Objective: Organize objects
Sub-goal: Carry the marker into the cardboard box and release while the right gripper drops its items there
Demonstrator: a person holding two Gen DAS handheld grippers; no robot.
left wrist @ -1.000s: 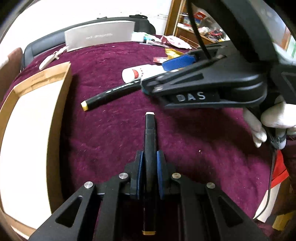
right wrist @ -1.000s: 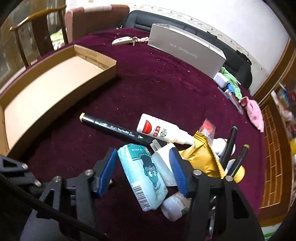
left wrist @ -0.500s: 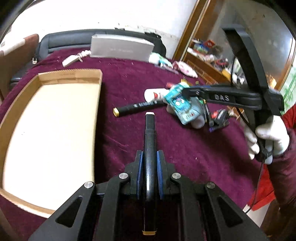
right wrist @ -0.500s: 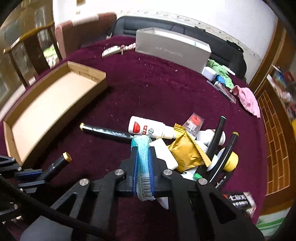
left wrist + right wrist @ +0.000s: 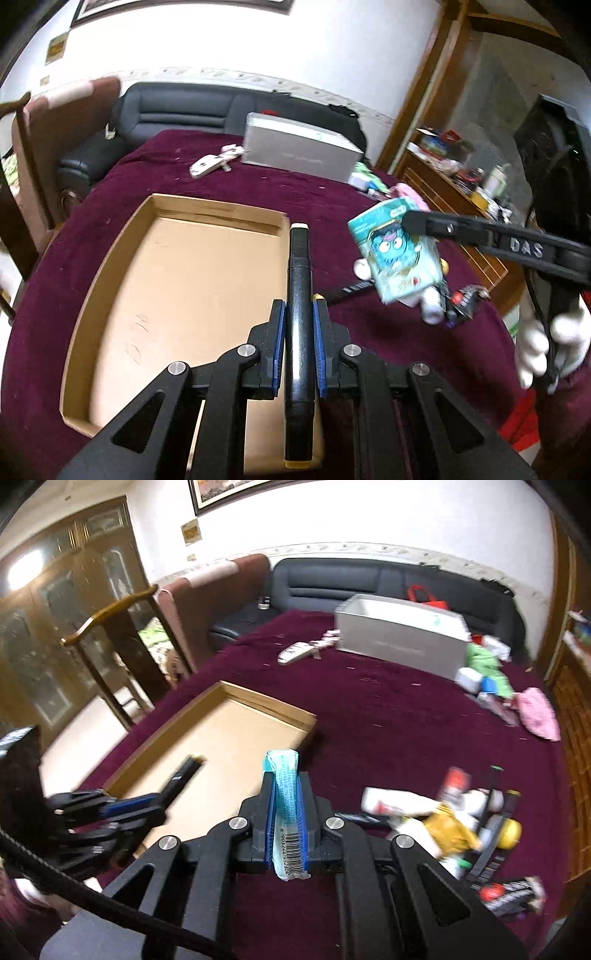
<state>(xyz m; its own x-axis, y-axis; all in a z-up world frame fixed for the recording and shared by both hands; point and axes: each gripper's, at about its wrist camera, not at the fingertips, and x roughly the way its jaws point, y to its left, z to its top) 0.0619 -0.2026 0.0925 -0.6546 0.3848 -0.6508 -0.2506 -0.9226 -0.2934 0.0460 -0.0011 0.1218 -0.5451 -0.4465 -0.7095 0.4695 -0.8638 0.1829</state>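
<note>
At the bottom centre of the left wrist view, the left claw (image 5: pixel 298 334) is clamped on a thick black marker pen with pale end caps (image 5: pixel 298 295), its blue pads pressing the barrel near mid-length. The pen points toward the upper centre, hanging over the right wall of the shallow brown cardboard tray (image 5: pixel 110 266), which sits on the worktop covered in dark maroon cloth (image 5: pixel 325 192). The pen looks stiff, smooth and light; a mid-barrel hold keeps it from swinging, though the glossy surface could slide between the pads.

At the bottom centre of the right wrist view, the right claw (image 5: pixel 286 830) is pressed together on a soft teal plastic tissue packet printed with a blue cartoon face (image 5: pixel 285 812), held edge-on in the air. It probably weighs little and squashes easily, so a grip across its thin middle suits it.

Farther off, at the right of the right wrist view, 1 loose pile of bottles, pens and wrappers (image 5: pixel 454 819) lies on the cloth. Beyond, in the upper centre, stands a long grey cardboard box (image 5: pixel 402 642), with a black sofa (image 5: pixel 369 579) behind.
</note>
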